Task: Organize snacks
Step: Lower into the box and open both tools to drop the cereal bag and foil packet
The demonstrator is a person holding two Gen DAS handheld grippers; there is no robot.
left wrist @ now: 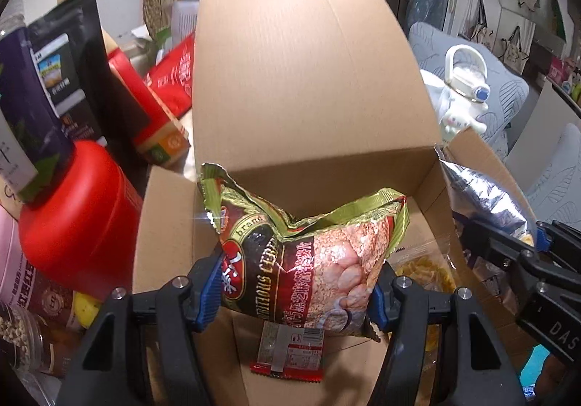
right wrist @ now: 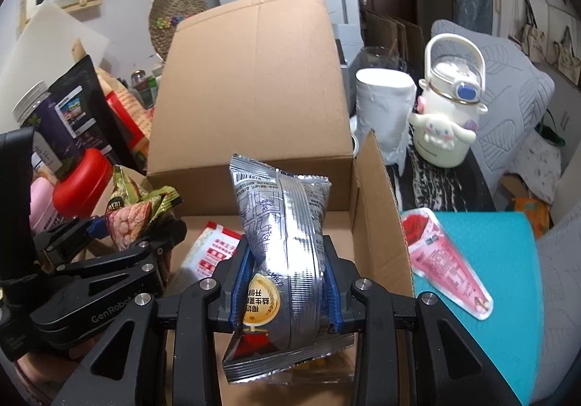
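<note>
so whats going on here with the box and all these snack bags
A person is packing snacks into an open cardboard box with a handheld gripper in each hand. The left gripper is clamped on a green and brown cereal bag, held over the box's left side. The right gripper holds a silver foil snack bag upright over the box. A few packets already lie in the bottom of the box, and a pink packet is still outside on the teal surface to the right.
</note>
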